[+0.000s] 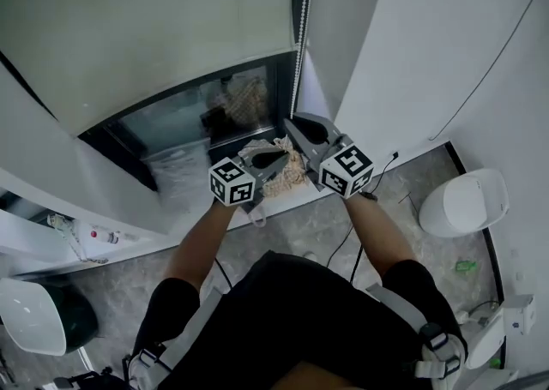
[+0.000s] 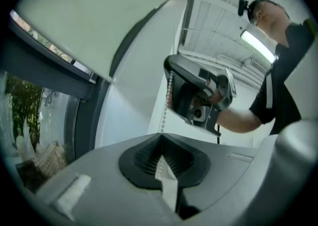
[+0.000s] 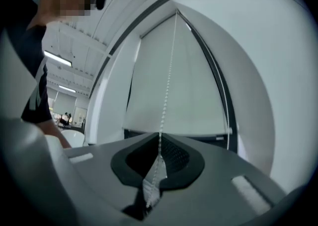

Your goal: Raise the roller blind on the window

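Against the window, the roller blind [image 1: 154, 20] covers most of the pane, and its bottom bar [image 3: 174, 133] hangs above a strip of bare glass [image 1: 193, 127]. Its bead chain [image 3: 168, 86] drops along the blind's right edge, just beside the dark window frame [image 1: 298, 3]. Both grippers are clamped on this chain. The right gripper [image 3: 159, 145] has its jaws closed on the beads higher up. The left gripper [image 2: 161, 143] has its jaws closed on the same chain just below, and the beads run straight between the two. A white wall [image 1: 412, 45] stands close on the right of the chain, so the room on that side is narrow; the blind's flat face lies to the left. A pale netted bundle [image 1: 287, 174] lies on the sill [image 1: 137, 238] right under the grippers, and a small bottle [image 1: 103, 236] lies on the ledge further left. Behind the glass are a woven heap [image 1: 244, 97] and something like a clear bag [image 1: 176, 170], both too blurred to name surely. On the grey floor [image 1: 412, 208] to the right stands a white chair [image 1: 463, 201], well apart from the arms, with a dark cable [image 1: 343, 247] and a green scrap [image 1: 466, 267] near it. The person's forearms and dark clothing fill the lower middle of the head view and hide the floor beneath. The roller at the top of the blind and the chain's upper end are cut off in that view.
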Demonstrator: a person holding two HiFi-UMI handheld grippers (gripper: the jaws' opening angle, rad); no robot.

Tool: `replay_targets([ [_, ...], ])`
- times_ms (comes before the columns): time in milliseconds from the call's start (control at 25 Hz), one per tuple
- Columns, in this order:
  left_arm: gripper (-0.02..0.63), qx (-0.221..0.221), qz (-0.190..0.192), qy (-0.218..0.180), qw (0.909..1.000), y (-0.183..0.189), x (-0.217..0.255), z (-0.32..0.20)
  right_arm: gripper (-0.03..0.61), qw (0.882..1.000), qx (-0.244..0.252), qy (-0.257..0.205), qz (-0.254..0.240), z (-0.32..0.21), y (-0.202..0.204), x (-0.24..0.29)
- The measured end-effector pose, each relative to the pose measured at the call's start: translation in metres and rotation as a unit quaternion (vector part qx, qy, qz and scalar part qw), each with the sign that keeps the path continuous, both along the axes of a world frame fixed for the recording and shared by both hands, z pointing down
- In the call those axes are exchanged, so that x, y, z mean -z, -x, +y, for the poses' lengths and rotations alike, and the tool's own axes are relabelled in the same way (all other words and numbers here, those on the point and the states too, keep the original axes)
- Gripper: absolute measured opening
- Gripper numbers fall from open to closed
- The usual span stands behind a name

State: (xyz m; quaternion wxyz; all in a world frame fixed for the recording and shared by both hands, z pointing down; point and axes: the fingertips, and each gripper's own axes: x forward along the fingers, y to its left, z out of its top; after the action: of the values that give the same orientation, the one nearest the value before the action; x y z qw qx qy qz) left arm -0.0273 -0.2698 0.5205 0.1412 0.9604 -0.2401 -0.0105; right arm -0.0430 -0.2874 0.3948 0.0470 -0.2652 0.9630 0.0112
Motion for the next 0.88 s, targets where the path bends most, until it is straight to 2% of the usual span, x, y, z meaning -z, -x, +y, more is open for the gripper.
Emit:
replay_targets([
  [80,0.006,-0.017,-0.021,0.013,0.9995,-0.003,-0.025,0.012,0.017,1.000,0.001,0.011,0.021,0.008,-0.002,-0.026],
  [200,0.010,-0.021,-0.001,0.016,0.9996,0.000,-0.027,0.021,0.017,1.000,-0.002,0.020,0.007,0.014,-0.008,-0.031],
  [280,0.114,-0.021,0.012,0.003,0.9997,0.008,-0.017,0.022,0.017,1.000,-0.007,0.017,0.005,0.013,-0.012,-0.031],
  [320,0.126,-0.017,0.022,-0.006,0.9996,0.014,-0.009,0.022,0.017,1.000,-0.010,0.017,0.004,0.011,-0.014,-0.032],
  [360,0.144,-0.010,0.034,-0.016,0.9992,0.022,0.003,0.020,0.017,1.000,-0.013,0.018,0.003,0.010,-0.016,-0.032],
  [480,0.144,0.000,0.063,-0.067,0.9958,0.040,0.057,0.011,0.017,1.000,-0.017,0.019,0.001,0.010,-0.021,-0.033],
  [640,0.146,-0.021,0.106,-0.128,0.9859,0.036,0.152,-0.004,0.017,1.000,-0.019,0.017,-0.002,0.011,-0.022,-0.034],
  [760,0.146,-0.051,0.135,-0.143,0.9790,0.026,0.201,-0.020,0.017,1.000,-0.014,0.016,0.000,0.012,-0.019,-0.035],
  [880,0.146,-0.073,0.143,-0.156,0.9747,0.013,0.236,-0.030,0.017,1.000,-0.009,0.019,-0.002,0.015,-0.018,-0.033],
])
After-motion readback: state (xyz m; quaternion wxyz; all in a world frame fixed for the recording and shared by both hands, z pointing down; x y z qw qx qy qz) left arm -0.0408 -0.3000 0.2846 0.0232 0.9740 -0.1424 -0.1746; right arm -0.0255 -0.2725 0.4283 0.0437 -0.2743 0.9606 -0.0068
